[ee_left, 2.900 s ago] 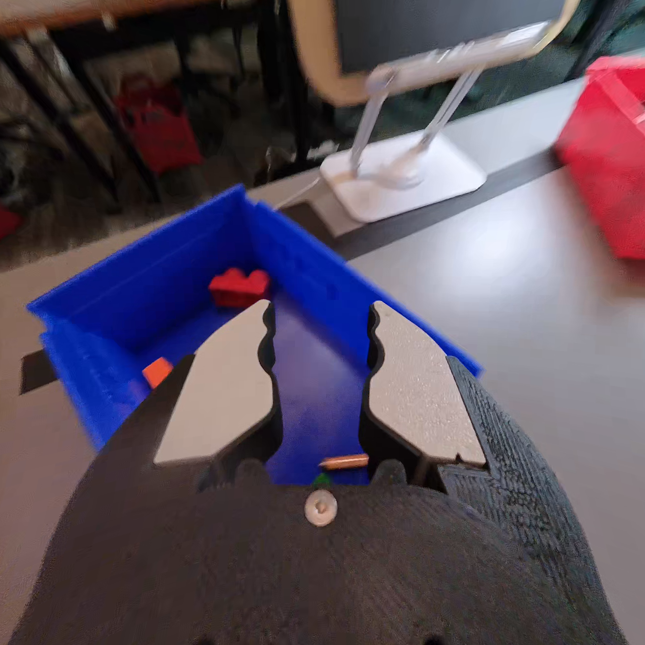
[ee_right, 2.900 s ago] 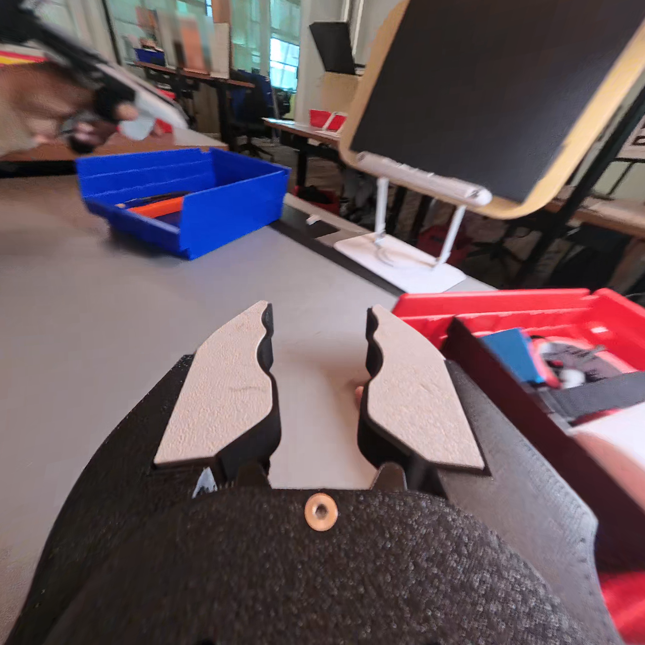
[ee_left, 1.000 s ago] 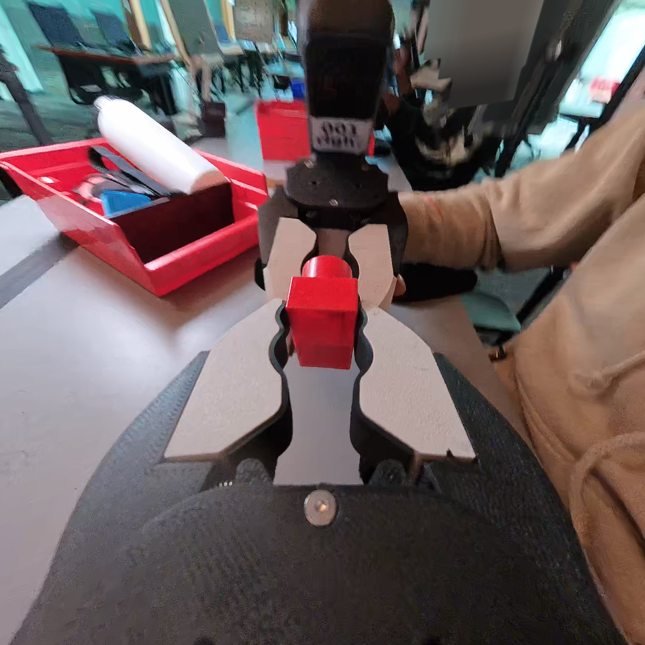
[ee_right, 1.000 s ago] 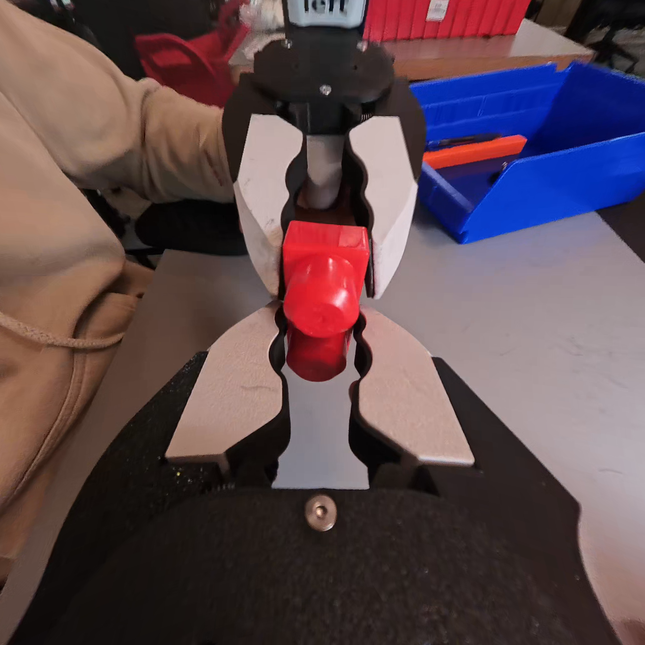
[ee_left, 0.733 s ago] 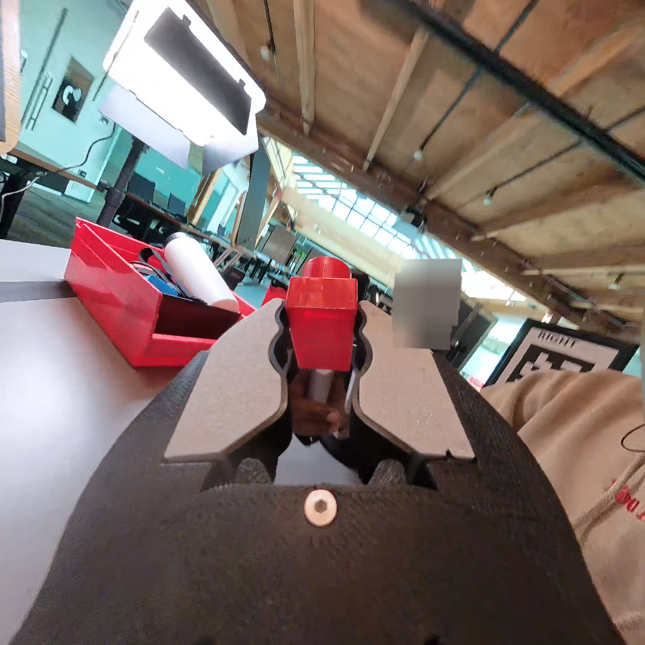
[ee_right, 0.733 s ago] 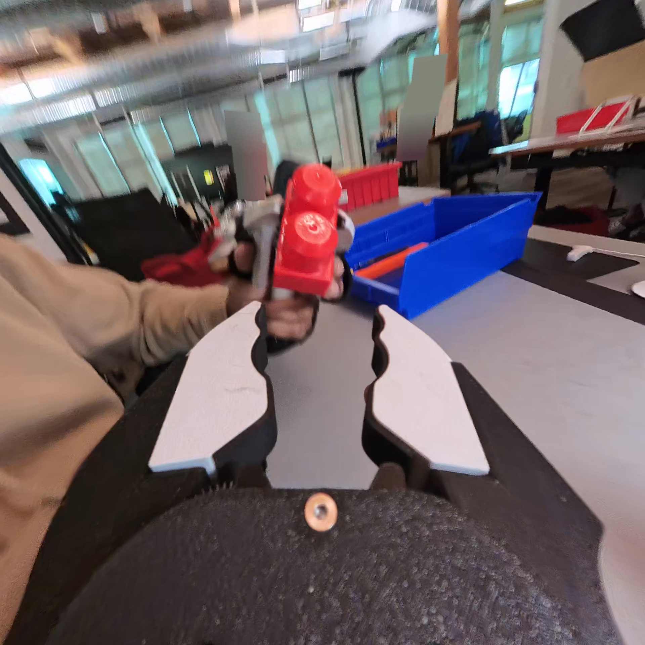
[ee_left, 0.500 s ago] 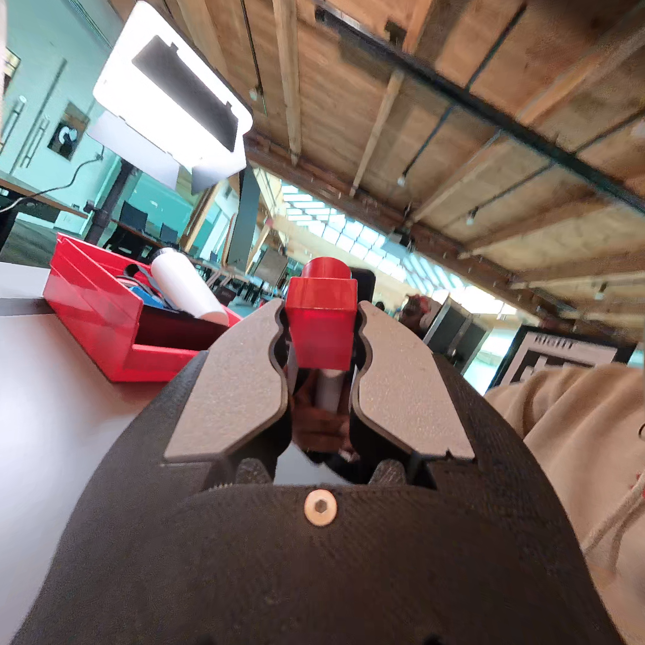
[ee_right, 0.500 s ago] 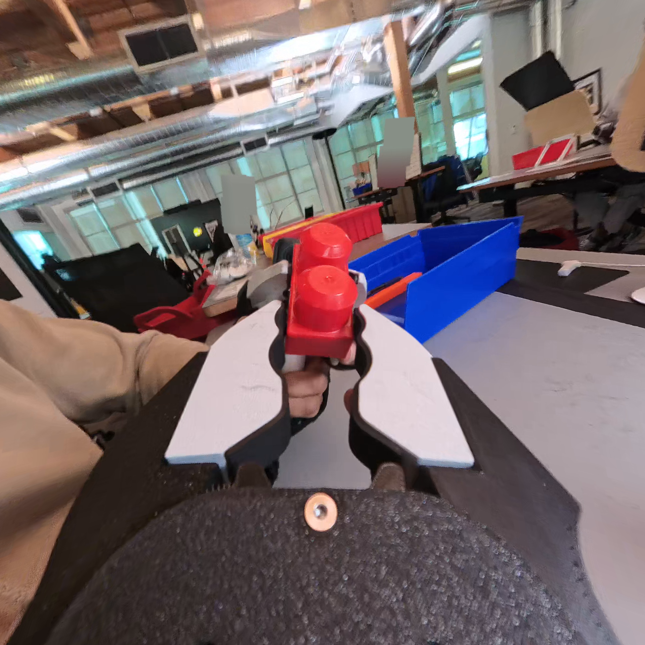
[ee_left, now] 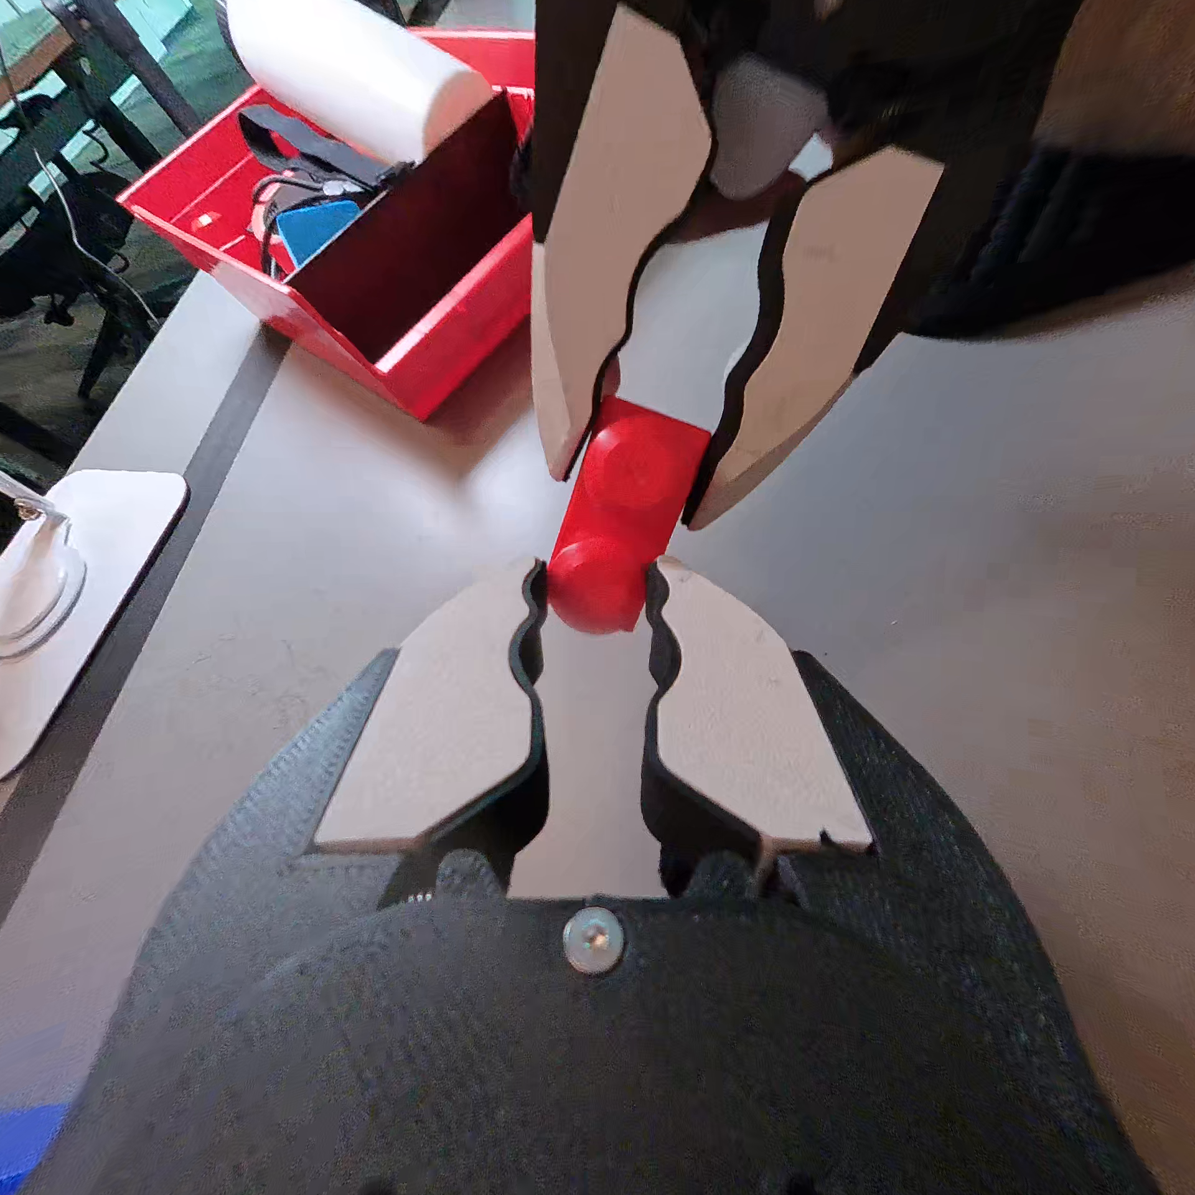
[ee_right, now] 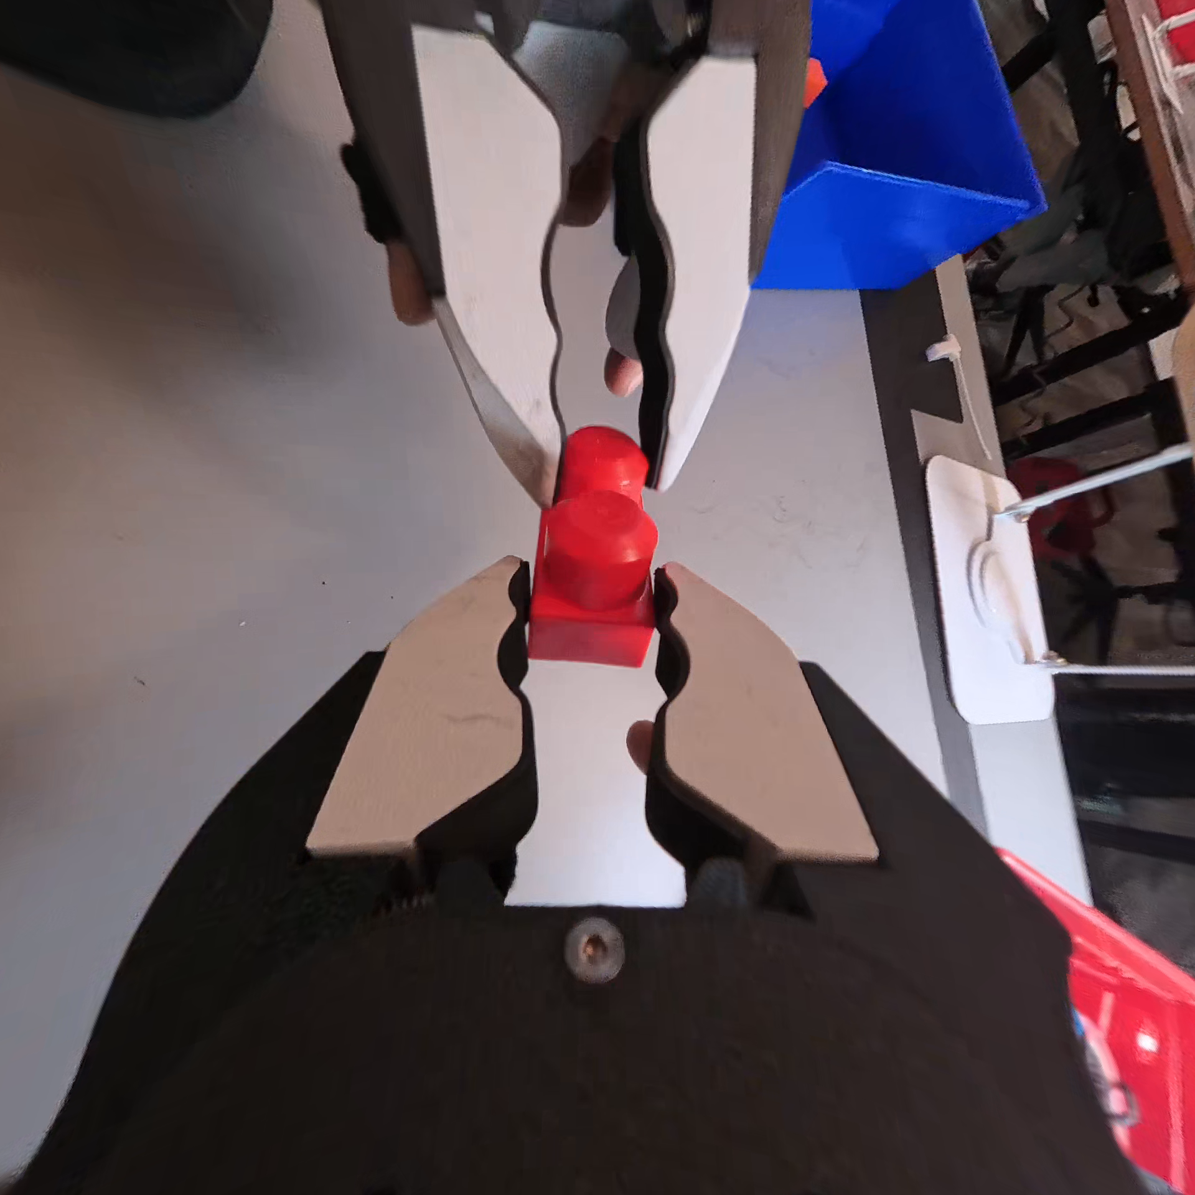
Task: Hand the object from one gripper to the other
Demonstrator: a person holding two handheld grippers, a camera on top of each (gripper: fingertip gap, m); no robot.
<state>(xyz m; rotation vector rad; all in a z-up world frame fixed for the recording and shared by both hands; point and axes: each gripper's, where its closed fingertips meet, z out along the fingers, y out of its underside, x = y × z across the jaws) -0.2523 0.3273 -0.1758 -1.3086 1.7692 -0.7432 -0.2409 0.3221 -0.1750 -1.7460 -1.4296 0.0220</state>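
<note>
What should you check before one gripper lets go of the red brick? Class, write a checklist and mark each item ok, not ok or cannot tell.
1. Right gripper closed on the red brick, one finger on each side of its base: ok.
2. Left gripper closed on the brick's other end, at the stud: ok.
3. Fingers of the two grippers apart from each other: ok.
4. Brick held clear of the table: ok.
5. Either grip firm enough to carry the brick alone: cannot tell.
</note>
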